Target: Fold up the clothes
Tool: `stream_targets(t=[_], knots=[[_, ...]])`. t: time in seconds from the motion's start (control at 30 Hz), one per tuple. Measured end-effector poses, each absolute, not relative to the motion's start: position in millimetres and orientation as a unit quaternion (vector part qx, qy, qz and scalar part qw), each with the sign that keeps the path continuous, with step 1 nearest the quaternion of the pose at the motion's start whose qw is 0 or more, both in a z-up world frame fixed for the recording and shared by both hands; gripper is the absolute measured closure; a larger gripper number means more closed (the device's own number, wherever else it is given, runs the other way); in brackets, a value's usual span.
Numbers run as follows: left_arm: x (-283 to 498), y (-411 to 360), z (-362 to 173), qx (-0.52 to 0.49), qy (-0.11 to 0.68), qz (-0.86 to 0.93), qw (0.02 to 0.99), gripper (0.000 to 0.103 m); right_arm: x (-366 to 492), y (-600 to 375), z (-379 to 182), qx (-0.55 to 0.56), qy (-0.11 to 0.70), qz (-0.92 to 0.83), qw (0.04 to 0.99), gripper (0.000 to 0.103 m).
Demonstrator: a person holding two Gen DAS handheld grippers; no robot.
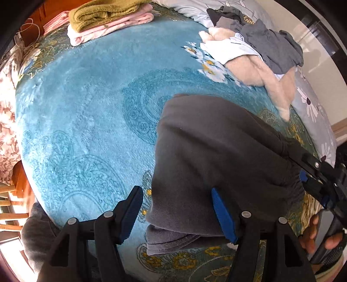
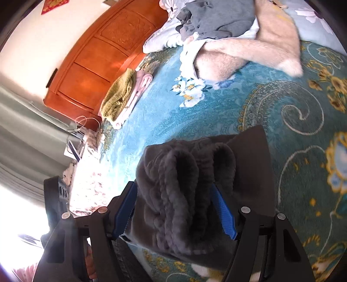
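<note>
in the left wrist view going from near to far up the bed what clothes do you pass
Dark grey garment lying by the left gripper → beige fluffy garment → crumpled grey clothes far right, with the folded olive-and-pink stack far left.

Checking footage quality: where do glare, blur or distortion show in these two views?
Right wrist view: window light blows out the lower left, and the blanket smears at the right edge. Left wrist view: evenly lit and sharp, though the fisheye bulges the blanket into a dome.
</note>
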State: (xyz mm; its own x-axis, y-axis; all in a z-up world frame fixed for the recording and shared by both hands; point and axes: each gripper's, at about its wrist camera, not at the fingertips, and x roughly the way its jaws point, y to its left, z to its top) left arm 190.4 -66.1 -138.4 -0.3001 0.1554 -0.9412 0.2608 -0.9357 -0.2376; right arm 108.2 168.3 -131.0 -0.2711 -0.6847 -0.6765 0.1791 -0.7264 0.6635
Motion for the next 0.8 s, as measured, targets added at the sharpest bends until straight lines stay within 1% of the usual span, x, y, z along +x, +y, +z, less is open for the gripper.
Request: stream_targets(t=[0.13, 0.23, 0.3, 0.4, 0.57, 0.63, 0.7, 0.73, 0.8], knots=[[193.0, -59.8, -141.7, 0.595, 0.166, -0.786, 0.020, 0.034, 93.7, 164.5, -147.8, 0.551, -0.235, -0.755, 0.267, 0.030], [193.0, -64.6, -145.9, 0.596, 0.184, -0.782, 0.015, 0.034, 87.7, 168.8, -161.9, 0.558, -0.255, -0.748, 0.251, 0.030], [193.4, -68.7, -147.5, 0.596, 0.198, -0.778, 0.011, 0.034, 85.0, 171.9, -167.3, 0.558, -0.271, -0.744, 0.246, 0.028], [195.2, -73.4, -147.6, 0.594, 0.212, -0.776, 0.008, 0.033, 83.3, 172.5, -170.5, 0.556, -0.290, -0.741, 0.242, 0.026], [203.5, -81.8, -134.4, 0.563, 0.240, -0.790, -0.019, 0.033, 90.4, 164.2, -160.7, 0.553, -0.281, -0.747, 0.242, 0.025], [205.8, -87.6, -130.5, 0.551, 0.252, -0.795, -0.020, 0.034, 93.7, 161.5, -156.6, 0.552, -0.275, -0.750, 0.240, 0.029], [207.4, -95.1, -128.8, 0.542, 0.270, -0.795, -0.018, 0.034, 96.0, 161.6, -154.2, 0.555, -0.272, -0.752, 0.229, 0.040], [207.9, -99.4, -130.1, 0.542, 0.280, -0.792, -0.013, 0.033, 97.1, 162.2, -150.7, 0.552, -0.272, -0.754, 0.230, 0.043], [209.0, -107.9, -132.5, 0.540, 0.300, -0.786, -0.004, 0.034, 99.3, 163.8, -141.1, 0.543, -0.274, -0.758, 0.236, 0.055]])
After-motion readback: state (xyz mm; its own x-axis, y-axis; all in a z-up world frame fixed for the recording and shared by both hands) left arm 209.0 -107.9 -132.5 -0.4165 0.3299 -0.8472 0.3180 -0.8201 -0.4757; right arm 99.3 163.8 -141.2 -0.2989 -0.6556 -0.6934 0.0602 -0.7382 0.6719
